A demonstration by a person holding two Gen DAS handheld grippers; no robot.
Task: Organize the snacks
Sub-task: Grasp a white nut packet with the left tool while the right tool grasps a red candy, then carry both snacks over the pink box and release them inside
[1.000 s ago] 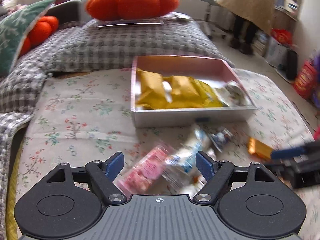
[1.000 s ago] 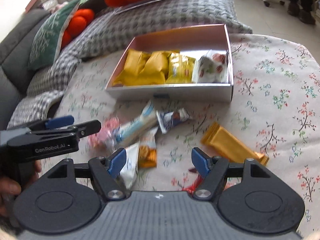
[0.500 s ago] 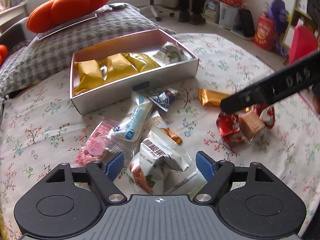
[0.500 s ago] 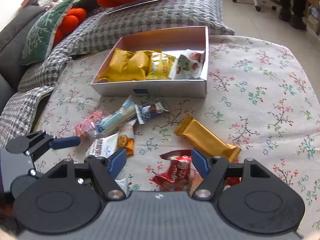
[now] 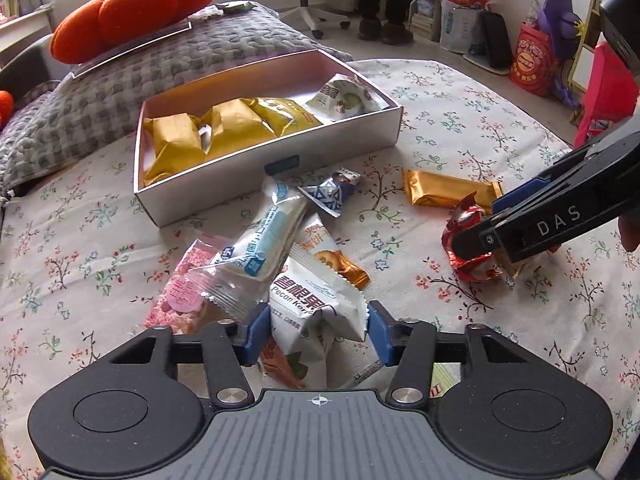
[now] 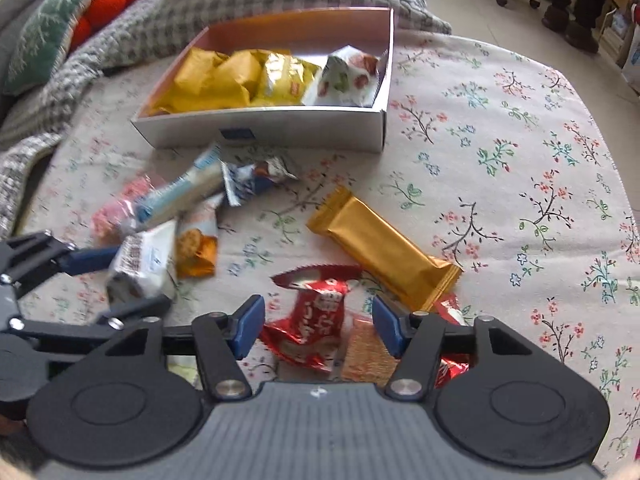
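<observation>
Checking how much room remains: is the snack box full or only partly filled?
Partly filled. The snack box holds yellow packets and a white packet along its near wall; the far strip is bare.

A floral cloth [image 5: 460, 128] covers the surface. At its far left lies a grey checked quilt [image 5: 180, 56], with an orange pumpkin cushion [image 5: 136, 12] on top. A green cushion [image 6: 44, 36] leans further left. On the far floor stand an office chair base [image 5: 316, 12], a person's legs [image 5: 384, 4] and red bags [image 5: 532, 60].
</observation>
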